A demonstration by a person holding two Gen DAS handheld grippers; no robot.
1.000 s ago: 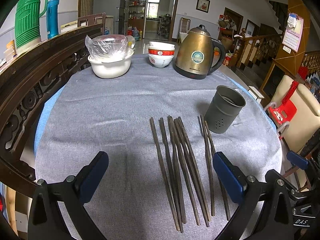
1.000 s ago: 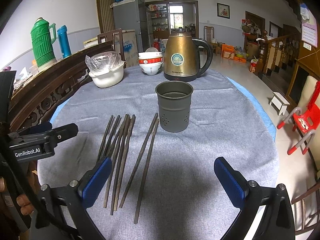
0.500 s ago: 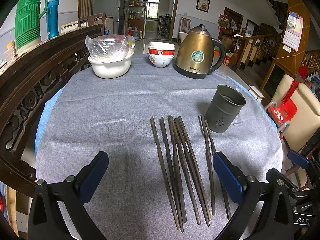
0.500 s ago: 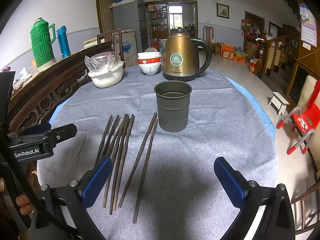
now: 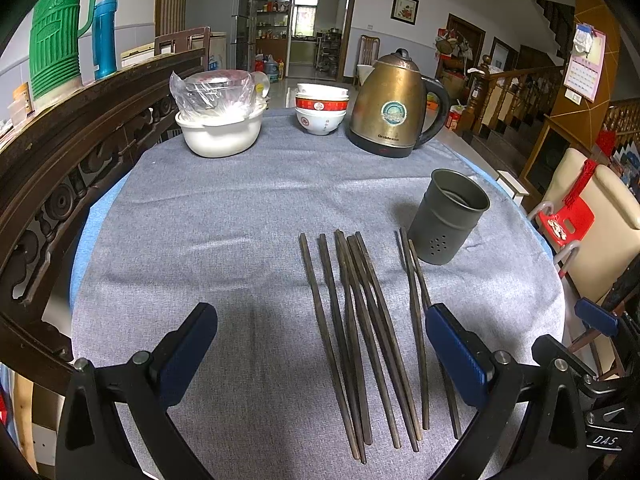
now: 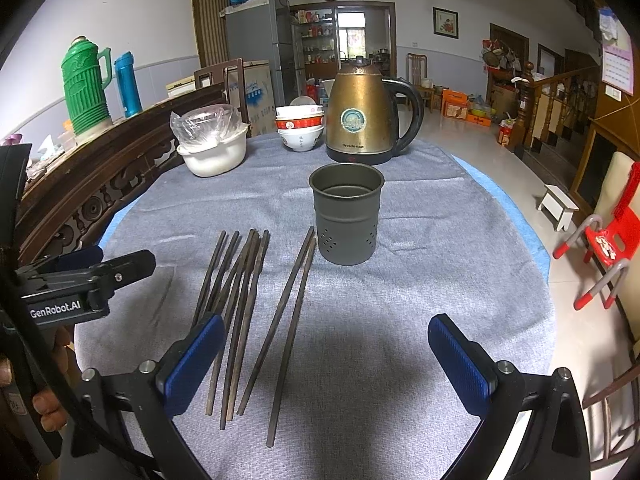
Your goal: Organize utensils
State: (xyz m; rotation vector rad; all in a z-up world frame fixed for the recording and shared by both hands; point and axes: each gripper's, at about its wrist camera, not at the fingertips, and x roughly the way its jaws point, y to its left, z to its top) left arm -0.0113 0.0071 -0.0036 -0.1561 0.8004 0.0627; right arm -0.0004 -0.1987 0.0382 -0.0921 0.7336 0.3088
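Dark wooden chopsticks (image 5: 360, 340) lie loose on the grey-clothed desk (image 5: 220, 232), none yet in the metal holder (image 6: 346, 216).

Both grippers hover low over the near edge with nothing held: the left gripper (image 5: 320, 356) has its blue-padded fingers (image 5: 188, 352) spread wide across the main bunch, and the right gripper (image 6: 326, 364) is spread just as wide, with the separate pair (image 6: 290, 320) lying nearer its left finger. The holder stands upright just beyond the sticks' far tips, in front of the brass kettle (image 6: 366, 116). To do this well, I would take that separate pair first, since it lies apart from the bunch: lower the right fingers astride both sticks near mid-length, squeeze so they stay parallel, then tip them upright over the holder's mouth. Gripping too near an end would probably let them swing or cross.
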